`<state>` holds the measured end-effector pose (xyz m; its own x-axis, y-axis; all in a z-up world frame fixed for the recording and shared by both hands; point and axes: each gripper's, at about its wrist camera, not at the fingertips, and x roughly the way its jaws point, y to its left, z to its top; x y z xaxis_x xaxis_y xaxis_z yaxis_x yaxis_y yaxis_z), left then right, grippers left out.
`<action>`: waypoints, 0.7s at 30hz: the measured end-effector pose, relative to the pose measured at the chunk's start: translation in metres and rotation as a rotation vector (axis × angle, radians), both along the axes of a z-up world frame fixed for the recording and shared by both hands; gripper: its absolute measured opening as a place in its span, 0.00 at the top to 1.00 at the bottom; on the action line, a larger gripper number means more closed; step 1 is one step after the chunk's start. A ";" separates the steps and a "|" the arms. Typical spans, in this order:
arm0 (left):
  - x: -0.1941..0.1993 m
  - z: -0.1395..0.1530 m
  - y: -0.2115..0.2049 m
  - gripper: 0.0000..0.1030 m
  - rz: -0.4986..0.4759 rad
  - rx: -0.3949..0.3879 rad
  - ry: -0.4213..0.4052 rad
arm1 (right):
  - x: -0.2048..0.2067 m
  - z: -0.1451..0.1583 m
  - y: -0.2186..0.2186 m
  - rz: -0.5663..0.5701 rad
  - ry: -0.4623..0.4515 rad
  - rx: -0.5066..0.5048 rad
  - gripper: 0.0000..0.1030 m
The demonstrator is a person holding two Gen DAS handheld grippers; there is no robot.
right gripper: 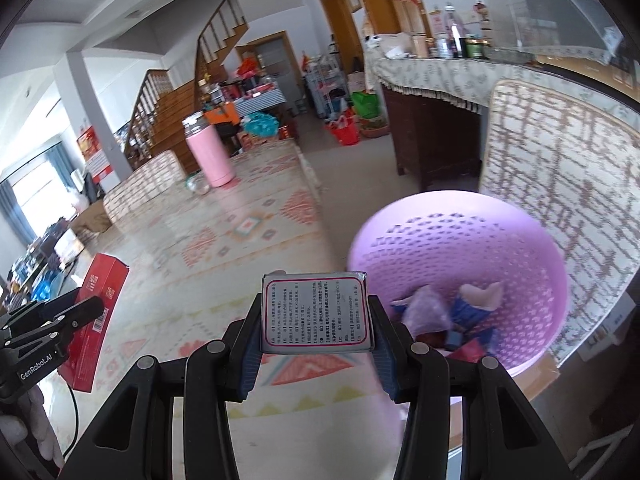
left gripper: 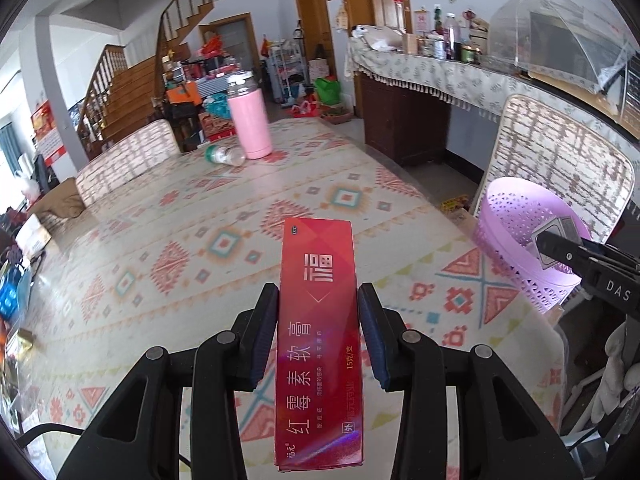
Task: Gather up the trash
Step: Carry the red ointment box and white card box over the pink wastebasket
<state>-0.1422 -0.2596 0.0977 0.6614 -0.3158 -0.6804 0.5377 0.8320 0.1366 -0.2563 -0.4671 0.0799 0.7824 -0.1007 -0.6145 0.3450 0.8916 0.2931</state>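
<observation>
My left gripper [left gripper: 318, 316] is shut on a long red box [left gripper: 318, 344] with white Chinese print, held above the patterned table. The box and left gripper also show in the right wrist view [right gripper: 96, 316]. My right gripper [right gripper: 316, 332] is shut on a small silver-grey box [right gripper: 316, 314] with a printed label, just left of the purple perforated basket [right gripper: 520, 248]. Wrappers [right gripper: 456, 312] lie inside the basket. In the left wrist view the basket [left gripper: 516, 216] stands at the table's right edge, with the right gripper [left gripper: 560, 250] over its rim.
A pink thermos [left gripper: 250, 118] stands at the table's far end, with a clear bottle [left gripper: 226, 155] lying beside it. Chairs with woven covers stand at the right [left gripper: 560, 168] and far left [left gripper: 128, 156]. A sideboard [left gripper: 420, 68] with jars runs along the right.
</observation>
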 end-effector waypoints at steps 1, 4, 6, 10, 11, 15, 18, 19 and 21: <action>0.000 -0.001 -0.007 0.62 -0.008 0.005 0.000 | -0.002 -0.001 -0.005 -0.009 0.001 0.002 0.50; 0.000 -0.003 -0.020 0.62 -0.026 0.012 0.005 | -0.009 -0.002 -0.021 -0.034 0.003 0.005 0.50; -0.001 -0.005 -0.029 0.62 -0.036 0.019 0.007 | -0.012 -0.003 -0.030 -0.047 0.003 0.010 0.50; -0.001 -0.008 -0.046 0.62 -0.054 0.030 0.013 | -0.019 -0.005 -0.047 -0.070 0.001 0.010 0.50; -0.002 -0.009 -0.048 0.62 -0.058 0.032 0.014 | -0.020 -0.005 -0.050 -0.074 0.001 0.010 0.50; -0.003 -0.008 -0.062 0.62 -0.077 0.040 0.013 | -0.023 -0.008 -0.065 -0.091 0.002 0.019 0.50; -0.005 -0.008 -0.073 0.62 -0.093 0.047 0.009 | -0.024 -0.011 -0.076 -0.104 0.001 0.025 0.50; -0.006 -0.007 -0.077 0.62 -0.099 0.050 0.007 | -0.025 -0.011 -0.079 -0.107 0.000 0.028 0.50; -0.007 -0.007 -0.084 0.62 -0.109 0.054 0.005 | -0.026 -0.012 -0.084 -0.113 -0.001 0.032 0.50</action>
